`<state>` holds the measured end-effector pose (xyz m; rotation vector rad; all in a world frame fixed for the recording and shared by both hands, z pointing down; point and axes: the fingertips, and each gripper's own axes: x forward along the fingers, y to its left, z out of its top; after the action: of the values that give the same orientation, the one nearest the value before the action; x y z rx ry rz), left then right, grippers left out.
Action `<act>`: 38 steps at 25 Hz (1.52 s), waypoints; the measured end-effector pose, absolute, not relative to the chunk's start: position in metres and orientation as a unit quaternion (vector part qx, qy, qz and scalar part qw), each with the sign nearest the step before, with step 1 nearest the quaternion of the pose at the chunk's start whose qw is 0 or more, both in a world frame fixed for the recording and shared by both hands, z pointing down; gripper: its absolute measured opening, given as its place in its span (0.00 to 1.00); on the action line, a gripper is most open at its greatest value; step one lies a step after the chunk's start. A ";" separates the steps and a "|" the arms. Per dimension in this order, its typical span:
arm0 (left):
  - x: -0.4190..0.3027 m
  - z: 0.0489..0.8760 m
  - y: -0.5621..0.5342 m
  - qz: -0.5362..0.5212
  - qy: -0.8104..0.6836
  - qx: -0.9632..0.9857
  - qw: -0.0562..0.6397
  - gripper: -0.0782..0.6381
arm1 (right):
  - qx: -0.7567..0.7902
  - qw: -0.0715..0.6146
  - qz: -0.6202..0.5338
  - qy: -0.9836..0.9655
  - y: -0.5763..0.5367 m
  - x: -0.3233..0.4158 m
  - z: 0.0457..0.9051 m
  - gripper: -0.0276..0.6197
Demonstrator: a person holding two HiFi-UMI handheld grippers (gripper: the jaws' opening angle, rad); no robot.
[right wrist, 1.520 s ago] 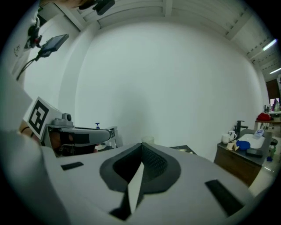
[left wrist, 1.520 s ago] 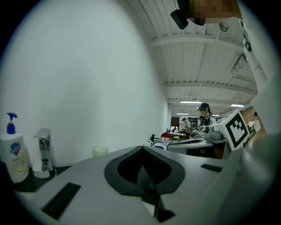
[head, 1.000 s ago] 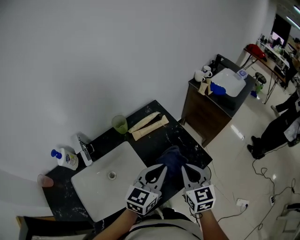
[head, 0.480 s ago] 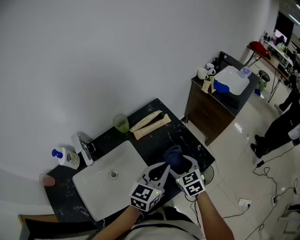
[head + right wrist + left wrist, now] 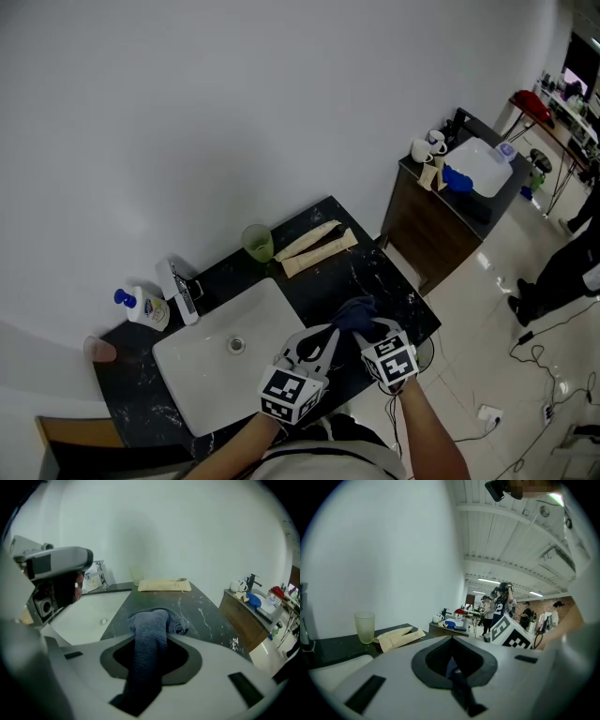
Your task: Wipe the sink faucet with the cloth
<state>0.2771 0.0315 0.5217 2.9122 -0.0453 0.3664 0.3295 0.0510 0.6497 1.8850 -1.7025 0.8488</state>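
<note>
From the head view, the blue cloth [image 5: 357, 310] lay bunched on the black counter [image 5: 319, 281] just right of the white sink [image 5: 202, 361]. The faucet [image 5: 184, 292] stood at the sink's far left corner, well apart from the cloth. The right gripper [image 5: 367, 330] sat down on the near edge of the cloth. The left gripper [image 5: 317, 337] hovered at the sink's right rim, just beside the right one. Behind the sink stood a green cup [image 5: 258, 243], with flat beige paper bags [image 5: 319, 249] to its right.

In the left gripper view, the left gripper [image 5: 451, 643] had its jaws pressed together with nothing caught in them. The cup [image 5: 364, 626] and paper bags [image 5: 399, 637] lay beyond the sink's far side.

In the right gripper view, the right gripper [image 5: 151, 654] had just been closing its jaws. A thick fold of the cloth [image 5: 152, 623] ran straight up through the slot between them, filling it, and the pads pinched it. The rest of the cloth was heaped on the counter [image 5: 206, 613] just past the jaw tips, right of the sink [image 5: 91, 616].
</note>
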 end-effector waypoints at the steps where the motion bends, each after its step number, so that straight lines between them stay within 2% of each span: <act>1: 0.272 0.520 0.028 0.121 -0.023 0.987 0.103 0.11 | 0.685 0.226 0.299 -0.624 0.048 0.327 0.644 0.24; 6: 0.223 0.509 -0.009 0.105 -0.089 0.985 0.099 0.11 | 0.662 0.191 0.251 -0.680 0.004 0.287 0.605 0.24; 12: 0.113 0.489 -0.079 0.082 -0.235 0.965 0.089 0.11 | 0.568 0.164 0.163 -0.790 -0.098 0.174 0.541 0.24; 16: 0.028 0.485 -0.111 0.071 -0.334 0.935 0.095 0.11 | 0.496 0.174 0.124 -0.842 -0.150 0.098 0.520 0.24; 20: -0.019 0.485 -0.124 0.064 -0.385 0.915 0.101 0.11 | 0.454 0.200 0.104 -0.862 -0.177 0.055 0.516 0.24; 27: -0.028 0.495 -0.131 0.066 -0.391 0.911 0.115 0.11 | 0.403 0.266 0.143 -0.864 -0.223 0.046 0.540 0.24; 38: -0.027 0.500 -0.143 0.073 -0.390 0.910 0.118 0.11 | 0.434 0.259 0.161 -0.848 -0.283 0.074 0.535 0.24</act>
<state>-0.0272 -0.1431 0.5002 2.6625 -1.1400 0.2135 0.0742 -0.2826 0.5353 1.1765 -2.2975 0.4351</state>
